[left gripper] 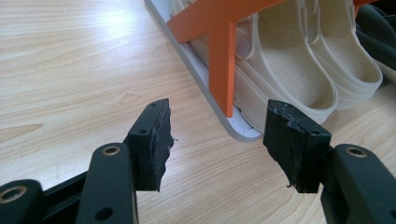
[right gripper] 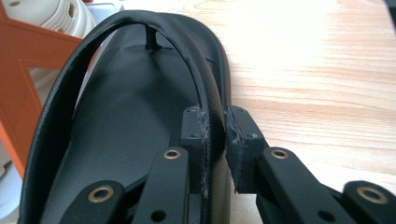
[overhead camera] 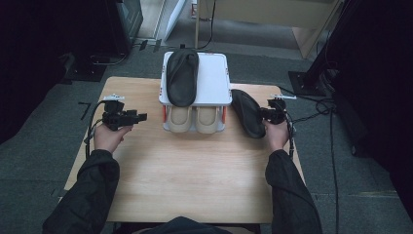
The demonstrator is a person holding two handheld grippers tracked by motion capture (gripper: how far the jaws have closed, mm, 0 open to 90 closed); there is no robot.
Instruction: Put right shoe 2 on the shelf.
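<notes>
Beside the rack [overhead camera: 214, 80], the right gripper [right gripper: 215, 135] pinches a sandal [overhead camera: 247, 113] strap that may slip; the left gripper [left gripper: 217, 140] is spread.

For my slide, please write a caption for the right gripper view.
Right tongs shut on the black sandal strap, beside the orange-framed rack.

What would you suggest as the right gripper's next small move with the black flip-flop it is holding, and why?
Probably lift it toward the rack's top shelf. The right gripper is shut on the strap of the black flip-flop, which rests on the table beside the rack. Its mate already lies on that shelf with bare space beside it. The left gripper is open and empty.
</notes>
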